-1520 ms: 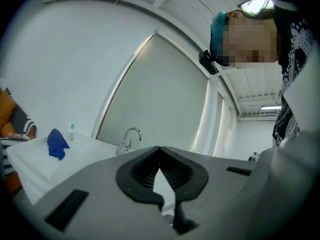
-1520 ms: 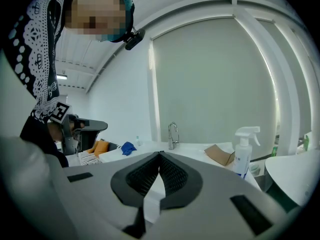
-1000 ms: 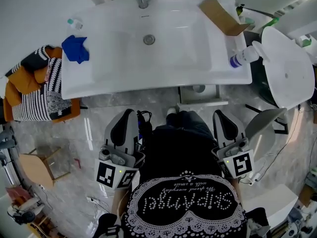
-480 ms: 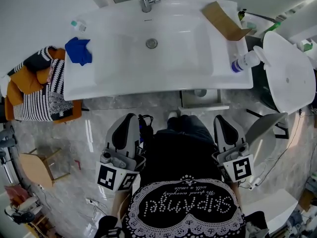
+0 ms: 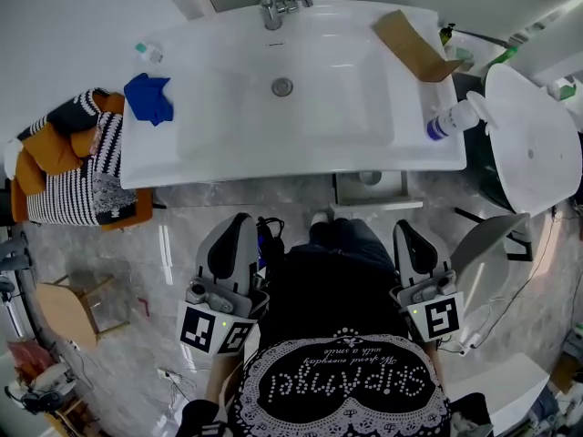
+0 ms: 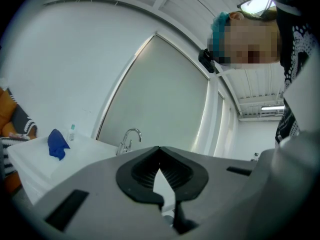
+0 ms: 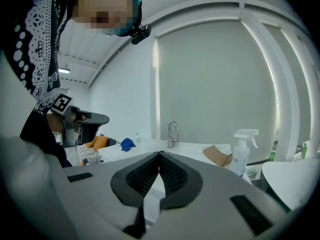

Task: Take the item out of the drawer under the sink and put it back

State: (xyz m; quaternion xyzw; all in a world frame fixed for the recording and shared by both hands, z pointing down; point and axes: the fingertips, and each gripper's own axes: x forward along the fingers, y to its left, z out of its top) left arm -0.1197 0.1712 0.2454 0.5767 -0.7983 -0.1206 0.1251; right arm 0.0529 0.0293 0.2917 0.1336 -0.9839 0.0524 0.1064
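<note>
White drawer (image 5: 369, 188) shows just below white ceramic sink (image 5: 209, 157) front edge, well apart from both tools. Left gripper (image 5: 235, 224) & right gripper (image 5: 407, 228): clenched, nothing betw. jaws.

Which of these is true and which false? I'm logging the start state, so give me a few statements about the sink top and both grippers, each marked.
1. The blue cloth lies at the left end of the sink top. True.
2. The spray bottle is next to the blue cloth. False: it is at the right end, near the cardboard.
3. The left gripper has its jaws shut on nothing. True.
4. The right gripper holds the cardboard. False: its jaws are shut and empty, and the cardboard lies on the sink top.
</note>
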